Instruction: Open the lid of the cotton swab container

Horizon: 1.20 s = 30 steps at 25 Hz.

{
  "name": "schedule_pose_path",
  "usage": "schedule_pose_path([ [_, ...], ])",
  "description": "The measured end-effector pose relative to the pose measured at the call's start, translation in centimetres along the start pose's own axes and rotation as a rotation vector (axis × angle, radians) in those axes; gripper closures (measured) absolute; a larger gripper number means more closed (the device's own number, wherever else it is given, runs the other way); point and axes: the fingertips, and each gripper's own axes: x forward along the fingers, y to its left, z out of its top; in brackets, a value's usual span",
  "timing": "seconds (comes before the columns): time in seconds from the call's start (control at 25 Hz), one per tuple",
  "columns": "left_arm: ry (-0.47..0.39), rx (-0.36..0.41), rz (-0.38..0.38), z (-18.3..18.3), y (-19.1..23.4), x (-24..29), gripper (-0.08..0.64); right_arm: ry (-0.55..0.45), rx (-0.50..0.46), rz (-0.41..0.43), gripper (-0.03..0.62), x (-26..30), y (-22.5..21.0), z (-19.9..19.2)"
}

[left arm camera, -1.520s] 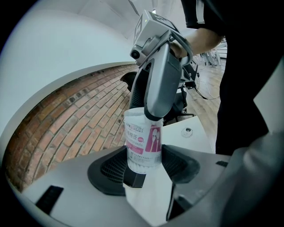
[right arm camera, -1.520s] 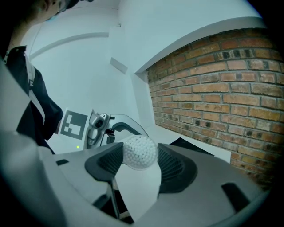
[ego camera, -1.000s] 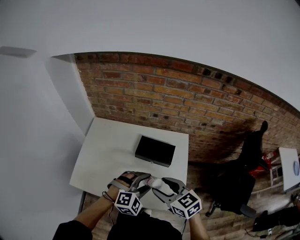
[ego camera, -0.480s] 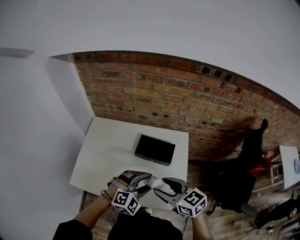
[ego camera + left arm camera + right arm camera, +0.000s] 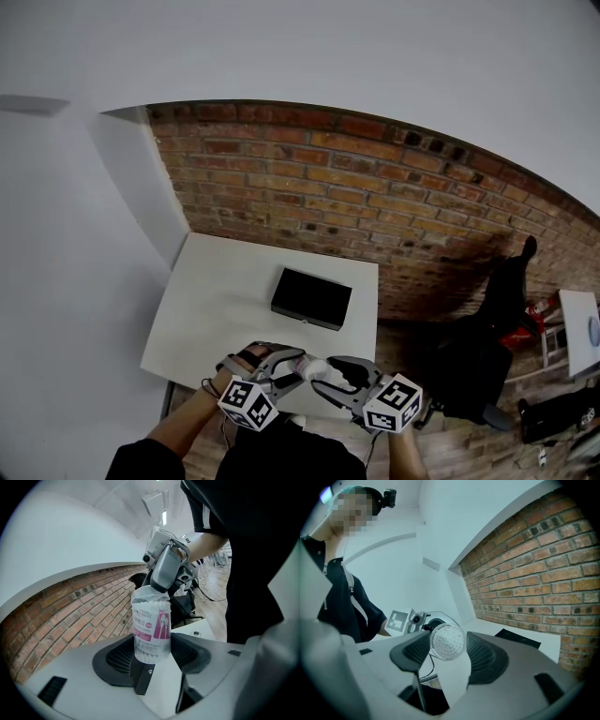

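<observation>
A clear cotton swab container (image 5: 151,630) with a pink label hangs in the air over the near edge of the white table (image 5: 211,305). My left gripper (image 5: 151,654) is shut on its lower body, one pad on each side. My right gripper (image 5: 447,644) is shut on the round clear lid (image 5: 447,641), through which the swab tips show. In the head view the container (image 5: 314,367) sits between the left gripper (image 5: 296,361) and the right gripper (image 5: 328,373), whose jaws meet from either side. Seen from the left gripper, the right gripper (image 5: 161,585) caps the container's top.
A flat black box (image 5: 311,299) lies in the middle of the table. A brick wall (image 5: 375,187) runs behind it. To the right stand a black office chair (image 5: 469,370) and a small white table (image 5: 579,333).
The marker cubes of both grippers have swung a little apart, the right one to the right and the left one to the left. The container stays held between the jaws.
</observation>
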Motion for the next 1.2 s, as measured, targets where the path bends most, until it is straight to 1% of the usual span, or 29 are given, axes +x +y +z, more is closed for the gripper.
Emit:
schedule_pose_path([
  [0.32,-0.036,-0.069,0.013,-0.5,0.0,-0.5,0.308,-0.059,-0.003,-0.030,0.342,-0.7,-0.2,1.0],
  [0.64,-0.060,-0.127,0.030,-0.9,-0.1,-1.1,0.309,-0.085,0.005,-0.051,0.342,-0.9,-0.3,1.4],
  [1.04,-0.076,-0.170,0.036,-0.9,0.0,-1.6,0.310,-0.127,0.030,-0.058,0.344,-1.2,-0.7,2.1],
  [1.2,-0.086,-0.185,0.033,-0.5,0.0,-1.5,0.310,-0.164,0.046,-0.064,0.344,-2.0,-1.0,2.8],
])
